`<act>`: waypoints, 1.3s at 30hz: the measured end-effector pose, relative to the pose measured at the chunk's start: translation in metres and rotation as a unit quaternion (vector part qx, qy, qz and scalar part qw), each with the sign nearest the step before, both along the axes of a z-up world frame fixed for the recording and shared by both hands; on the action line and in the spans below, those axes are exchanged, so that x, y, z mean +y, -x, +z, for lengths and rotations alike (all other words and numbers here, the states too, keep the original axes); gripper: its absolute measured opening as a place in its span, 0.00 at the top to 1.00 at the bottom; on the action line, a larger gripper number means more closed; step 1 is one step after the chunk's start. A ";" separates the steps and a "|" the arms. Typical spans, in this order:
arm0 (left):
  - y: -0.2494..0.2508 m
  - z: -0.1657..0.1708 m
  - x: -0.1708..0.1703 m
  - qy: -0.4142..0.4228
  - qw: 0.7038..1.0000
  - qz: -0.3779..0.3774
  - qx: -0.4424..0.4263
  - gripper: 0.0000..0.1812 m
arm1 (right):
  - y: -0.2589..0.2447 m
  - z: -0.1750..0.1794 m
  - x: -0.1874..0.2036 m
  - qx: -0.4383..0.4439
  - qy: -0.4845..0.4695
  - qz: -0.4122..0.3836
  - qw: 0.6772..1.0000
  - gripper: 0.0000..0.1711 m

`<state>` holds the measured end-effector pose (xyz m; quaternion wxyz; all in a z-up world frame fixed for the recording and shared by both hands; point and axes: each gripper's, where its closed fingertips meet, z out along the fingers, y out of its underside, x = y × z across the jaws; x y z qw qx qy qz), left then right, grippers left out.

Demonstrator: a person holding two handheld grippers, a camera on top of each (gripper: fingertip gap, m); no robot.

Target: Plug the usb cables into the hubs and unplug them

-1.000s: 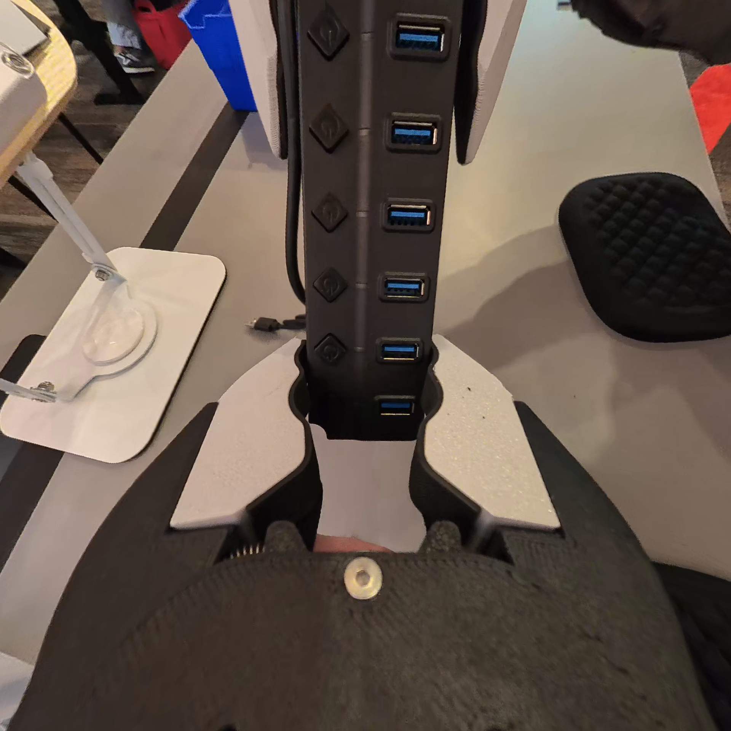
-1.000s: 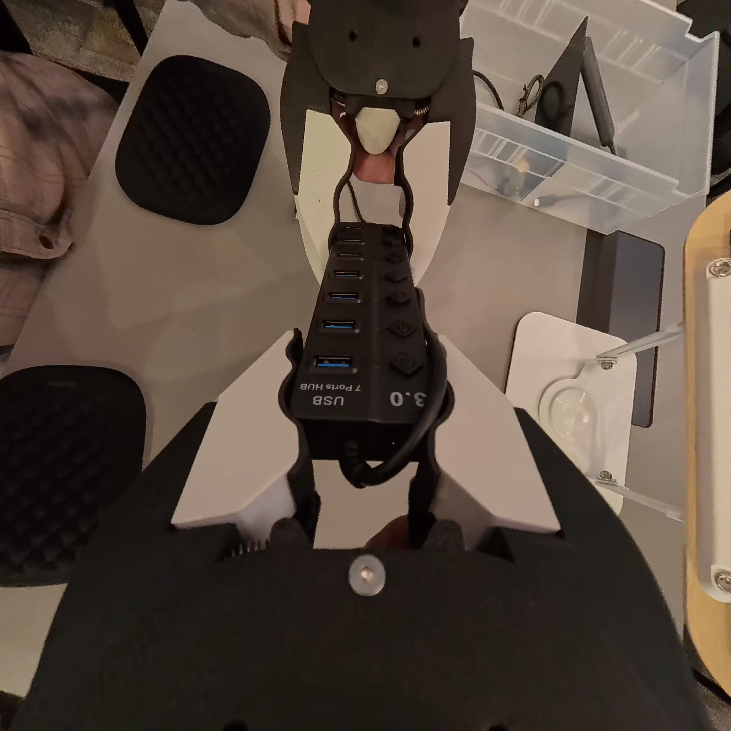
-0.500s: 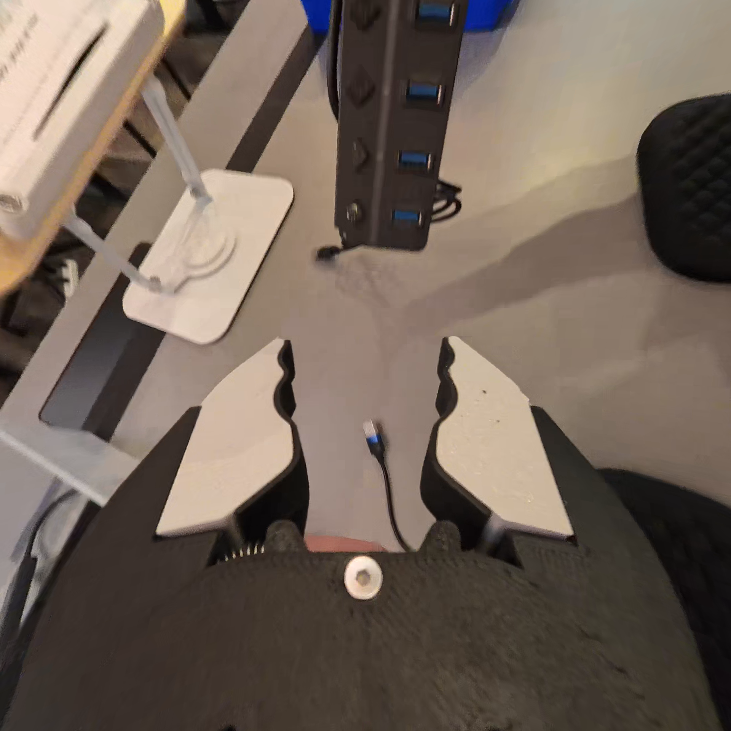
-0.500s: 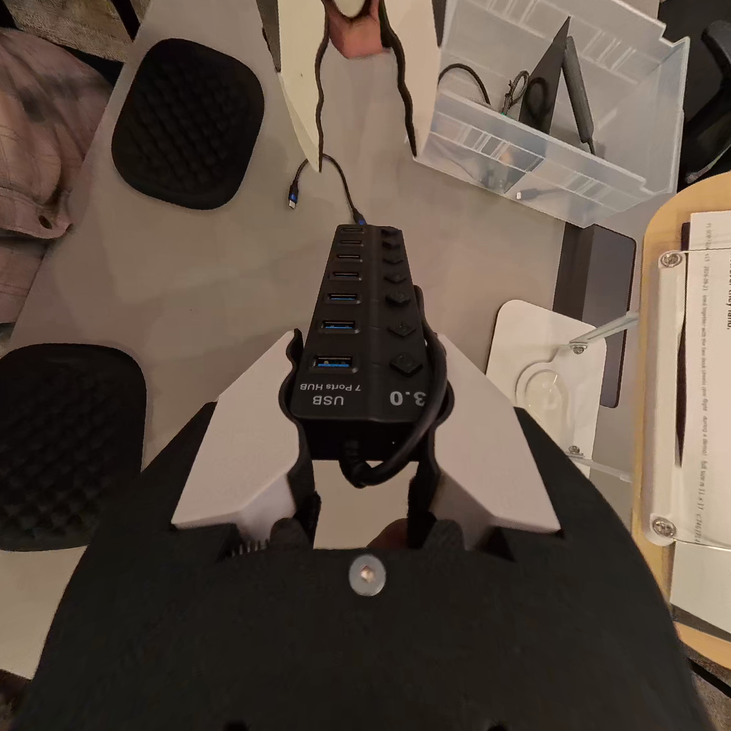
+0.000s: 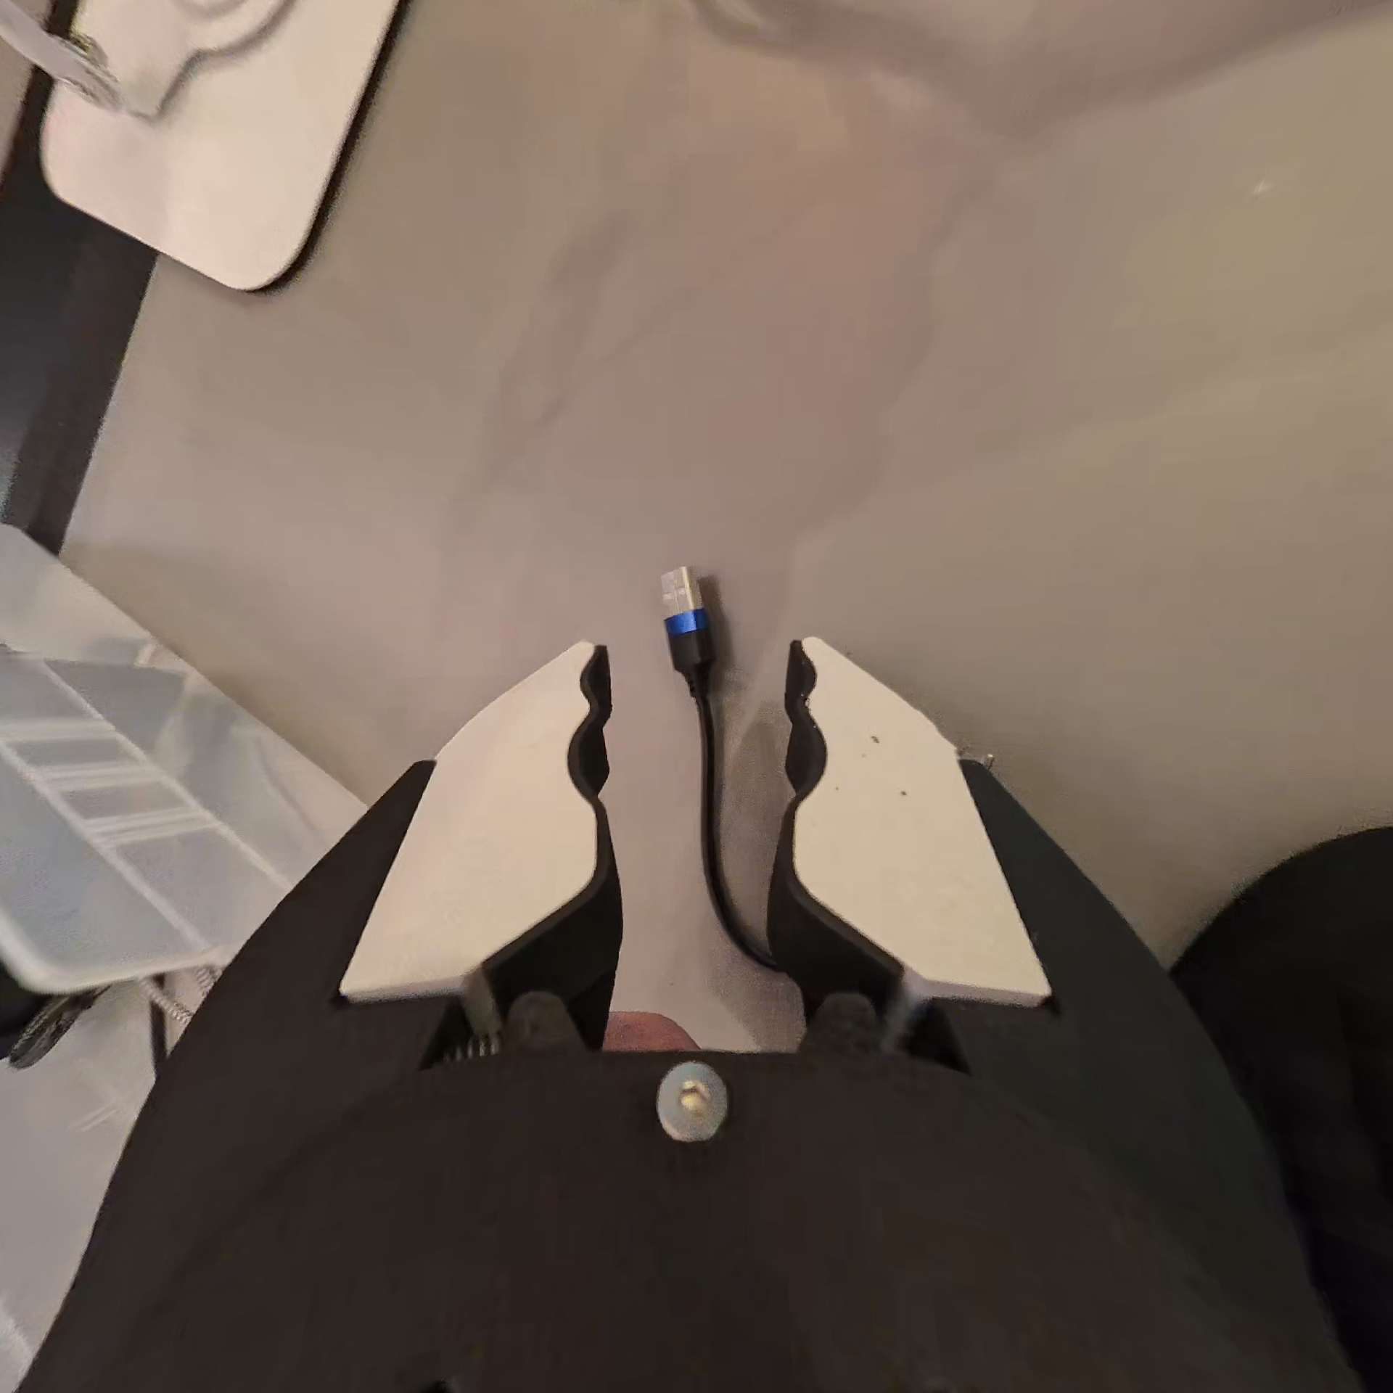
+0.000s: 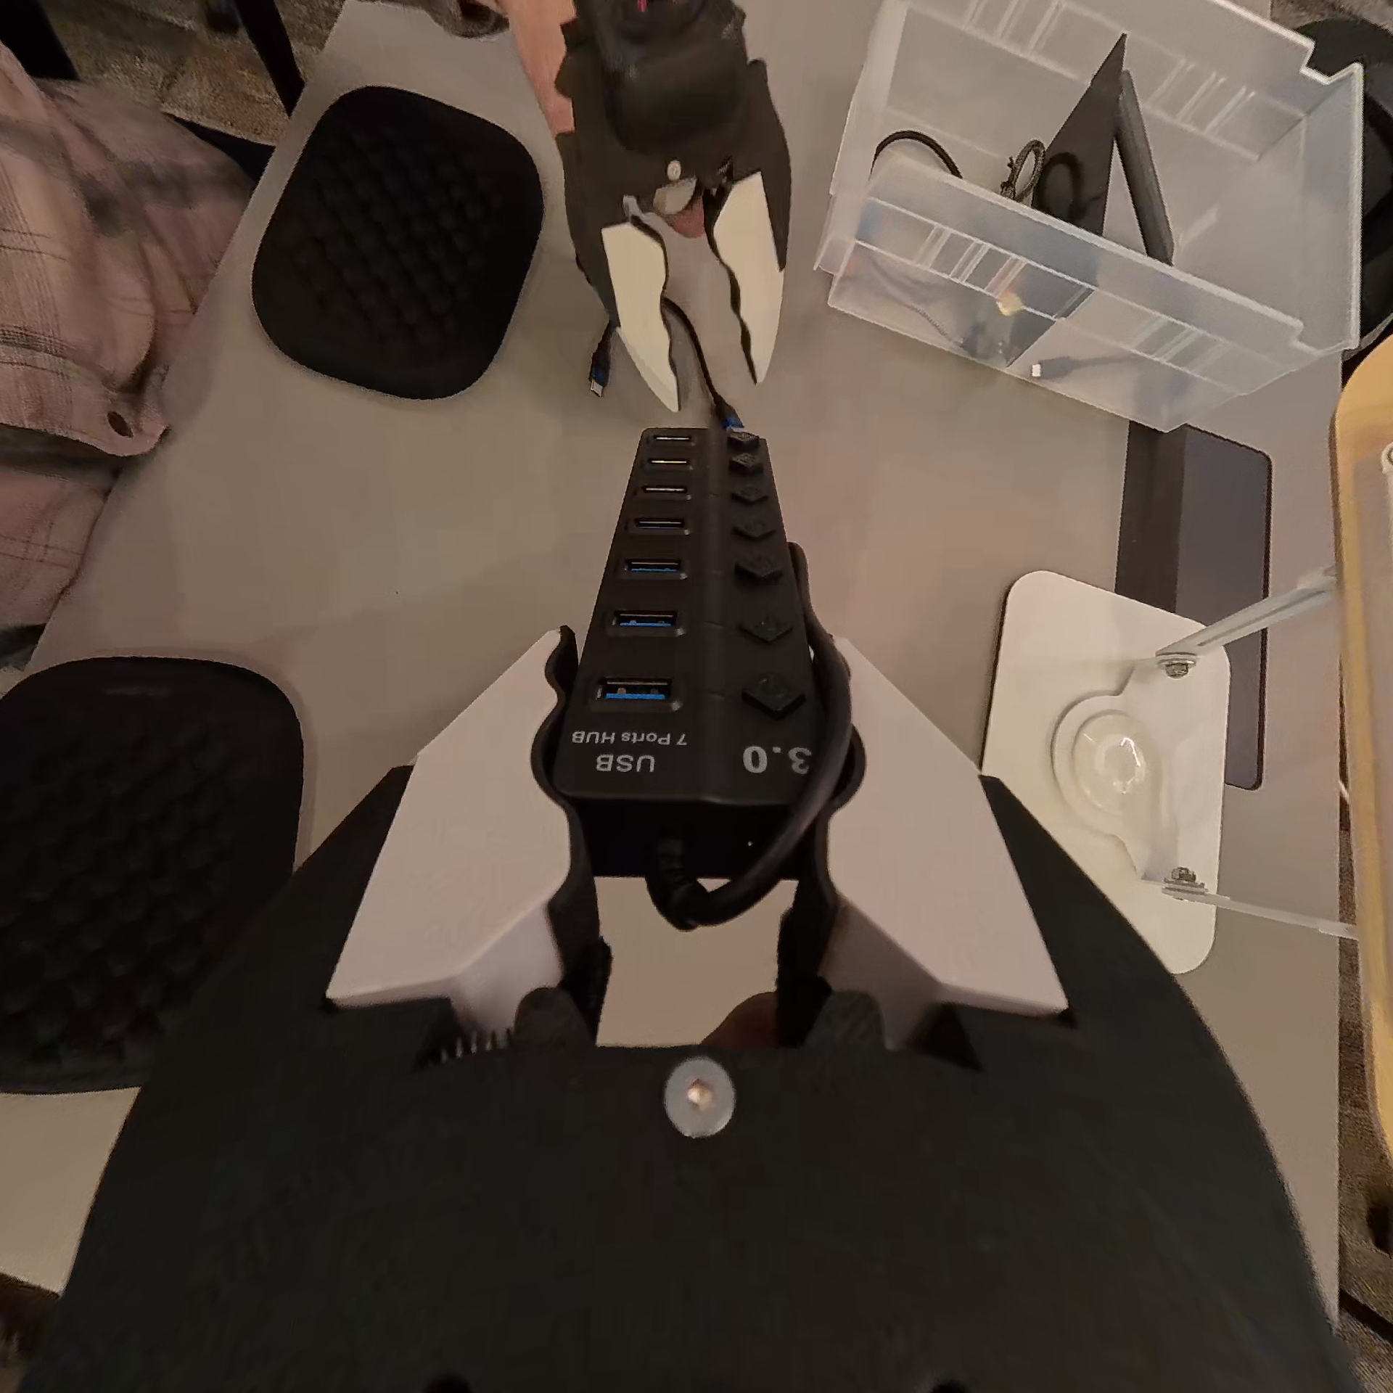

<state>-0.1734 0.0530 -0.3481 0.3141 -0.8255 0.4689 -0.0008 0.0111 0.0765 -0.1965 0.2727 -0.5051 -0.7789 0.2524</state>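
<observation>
The right gripper (image 6: 697,724) is clamped on the near end of the black hub (image 6: 701,603), held above the grey table (image 5: 980,452) with its ports facing up. The left gripper (image 5: 695,663) hangs with its jaws apart over the cable plug (image 5: 684,618), which lies flat on the table just ahead of the fingertips. The cable looks light and floppy (likely to swing), so the stiff black sleeve behind the blue ring seems the best place to pinch, leaving the metal tip free.

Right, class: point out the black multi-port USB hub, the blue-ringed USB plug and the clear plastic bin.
black multi-port USB hub (image 6: 678,603), right wrist view, top face.
blue-ringed USB plug (image 5: 684,623), left wrist view, blue ring.
clear plastic bin (image 6: 980,249), right wrist view, front wall.
</observation>
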 end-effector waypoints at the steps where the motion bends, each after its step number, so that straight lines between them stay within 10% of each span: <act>1: -0.001 -0.006 -0.001 0.004 1.000 -0.003 0.013 0.76 | -0.001 -0.001 0.000 0.001 0.000 -0.001 1.000 0.64; 9: 0.002 -0.020 0.017 -0.022 0.998 0.016 0.057 0.95 | -0.005 -0.002 0.000 0.009 0.000 -0.002 1.000 0.64; 14: -0.040 0.001 0.004 0.080 0.992 -0.020 -0.098 0.96 | -0.013 0.003 0.003 0.015 0.000 -0.007 1.000 0.64; 20: -0.110 0.041 -0.040 0.322 0.873 -0.157 -0.331 0.96 | -0.029 0.014 0.004 0.023 0.003 -0.010 1.000 0.64; 25: -0.109 -0.016 -0.016 0.282 0.934 -0.149 -0.160 0.96 | -0.035 0.016 0.001 0.029 0.006 -0.012 1.000 0.64; 39: -0.083 -0.019 0.044 0.203 0.966 -0.105 -0.119 0.76 | -0.036 0.009 0.004 0.027 0.011 -0.009 1.000 0.64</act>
